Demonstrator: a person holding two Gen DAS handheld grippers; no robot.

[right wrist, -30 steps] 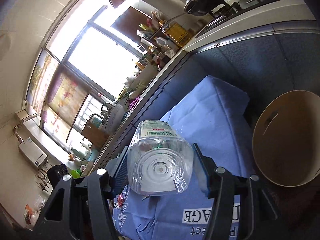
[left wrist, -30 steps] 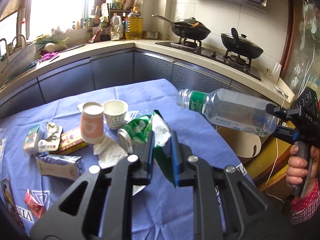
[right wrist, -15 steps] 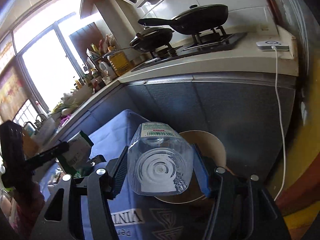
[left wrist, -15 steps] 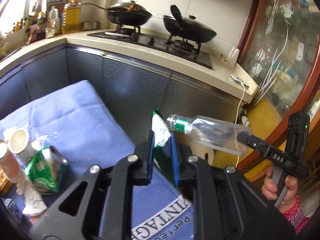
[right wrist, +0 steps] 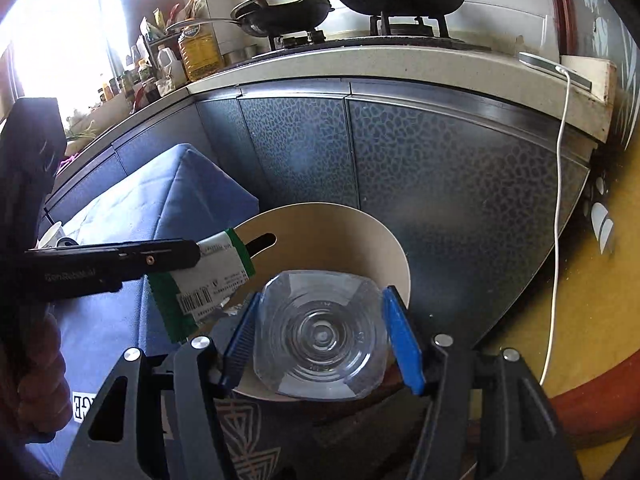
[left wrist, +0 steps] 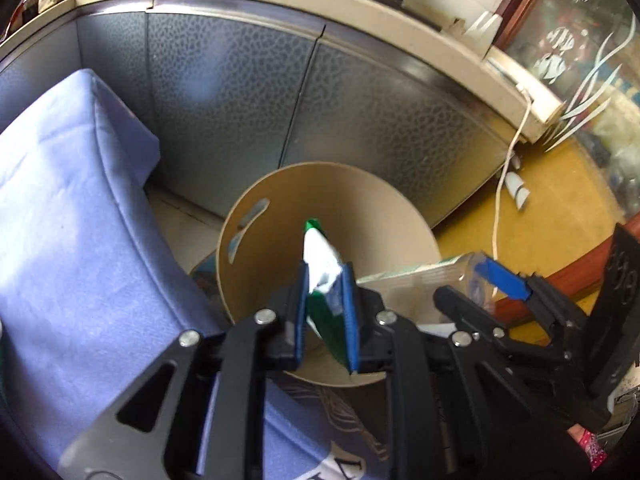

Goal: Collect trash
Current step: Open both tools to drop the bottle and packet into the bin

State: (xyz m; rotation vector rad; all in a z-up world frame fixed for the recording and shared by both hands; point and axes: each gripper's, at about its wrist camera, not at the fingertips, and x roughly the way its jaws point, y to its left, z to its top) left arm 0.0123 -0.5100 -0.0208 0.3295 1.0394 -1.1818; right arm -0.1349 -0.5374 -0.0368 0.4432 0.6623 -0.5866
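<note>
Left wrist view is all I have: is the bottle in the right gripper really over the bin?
Observer: In the right wrist view the bottle is clamped at its base by the right gripper, and the bin opening lies directly beyond it.
Operator: And my wrapper, seen from that side?
Observer: The wrapper in the left gripper has its top end past the rim by the handle slot. Its barcode end looks short of the rim.
</note>
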